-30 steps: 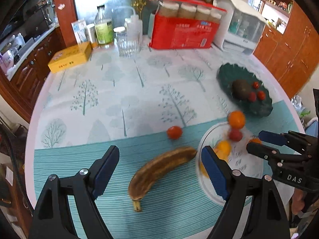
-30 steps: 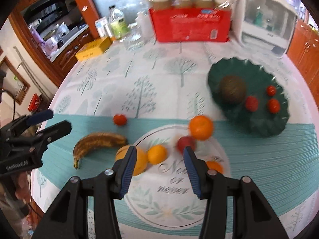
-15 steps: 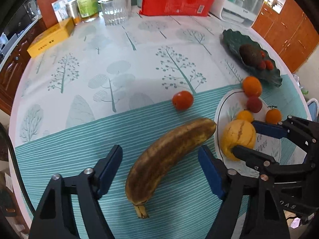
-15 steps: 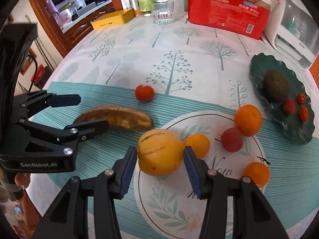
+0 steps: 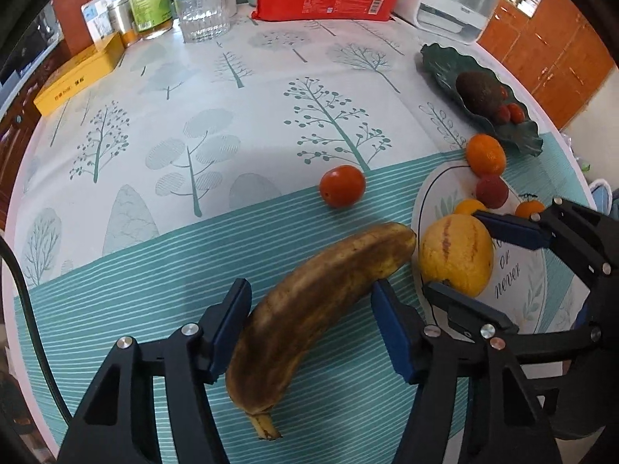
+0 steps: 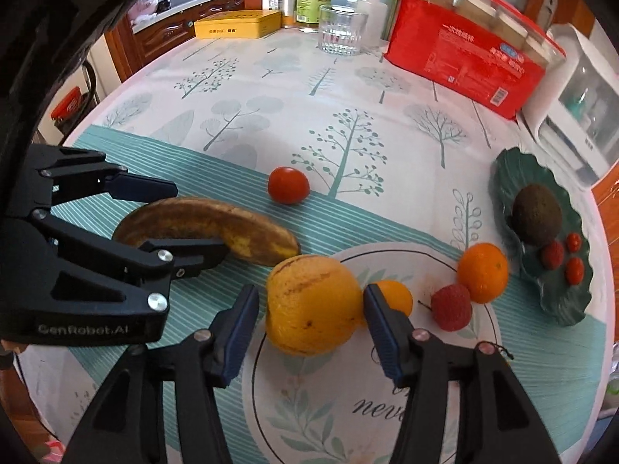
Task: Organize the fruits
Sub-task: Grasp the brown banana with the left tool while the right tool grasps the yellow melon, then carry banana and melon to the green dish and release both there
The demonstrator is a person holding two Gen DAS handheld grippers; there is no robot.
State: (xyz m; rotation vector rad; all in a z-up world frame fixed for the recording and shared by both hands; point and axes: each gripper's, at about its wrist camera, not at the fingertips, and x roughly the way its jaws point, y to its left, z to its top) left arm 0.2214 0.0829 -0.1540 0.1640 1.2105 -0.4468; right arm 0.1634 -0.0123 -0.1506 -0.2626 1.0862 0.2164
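Two grippers work side by side at the near edge of the white plate [image 6: 394,417]. The left gripper [image 5: 309,323] straddles the browned banana [image 5: 321,305], which lies flat on the striped cloth just left of the plate; its jaws are closing, the left pad touching the peel and the right pad a sliver clear. The right gripper [image 6: 309,324] straddles the yellow melon [image 6: 313,303] on the plate's left rim (its tip almost meets the banana); these jaws are opening, both pads a little off the skin. On the plate beyond the melon sit a small orange [image 6: 394,295], a red lychee [image 6: 450,305] and a larger orange [image 6: 483,272]. A tomato [image 6: 288,185] lies loose on the cloth beyond the plate. Right of the plate, the green leaf dish [image 6: 514,178] holds an avocado [image 6: 537,214] and three small red fruits [image 6: 572,270].
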